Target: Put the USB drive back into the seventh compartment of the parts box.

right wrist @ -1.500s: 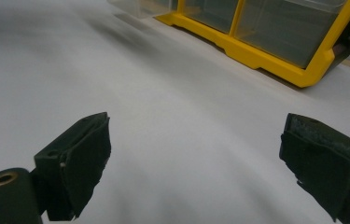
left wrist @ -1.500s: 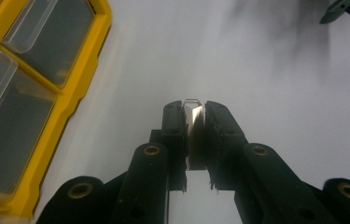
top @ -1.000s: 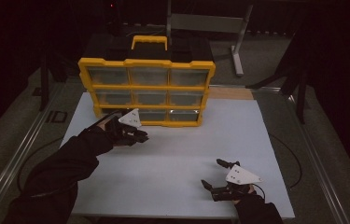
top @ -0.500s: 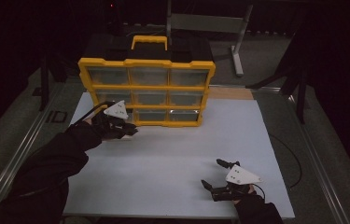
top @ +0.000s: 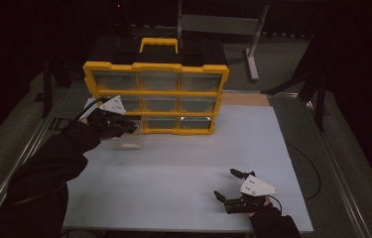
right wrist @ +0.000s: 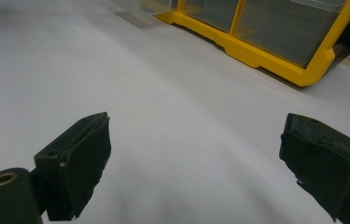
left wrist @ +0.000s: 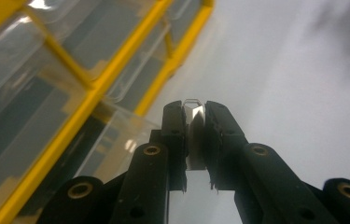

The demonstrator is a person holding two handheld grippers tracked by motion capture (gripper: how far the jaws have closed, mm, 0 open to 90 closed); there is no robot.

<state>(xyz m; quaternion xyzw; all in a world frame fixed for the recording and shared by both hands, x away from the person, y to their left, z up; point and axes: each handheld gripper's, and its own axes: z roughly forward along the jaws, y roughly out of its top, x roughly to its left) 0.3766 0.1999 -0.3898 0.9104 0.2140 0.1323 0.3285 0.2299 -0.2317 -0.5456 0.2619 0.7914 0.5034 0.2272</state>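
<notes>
A yellow organizer cabinet (top: 156,93) with clear drawers stands at the back of the white table (top: 183,163). My left gripper (top: 132,130) is in front of the cabinet's lower left corner, shut on the thin wall of a clear plastic drawer (top: 126,142) that sits out in front of the cabinet. In the left gripper view the pads pinch that clear drawer's edge (left wrist: 194,135), with the cabinet frame (left wrist: 77,112) close on the left. My right gripper (top: 227,187) rests near the table's front edge, open, nothing between its fingers (right wrist: 86,163).
The cabinet has a yellow carry handle (top: 159,43) on its black top. A metal stand (top: 251,54) is behind the table at the right. Cables (top: 308,166) trail off the right side. A wooden strip (top: 245,98) lies beside the cabinet.
My left hand has moved left and a little up along the cabinet front, carrying the clear drawer with it. The right gripper has stayed where it was.
</notes>
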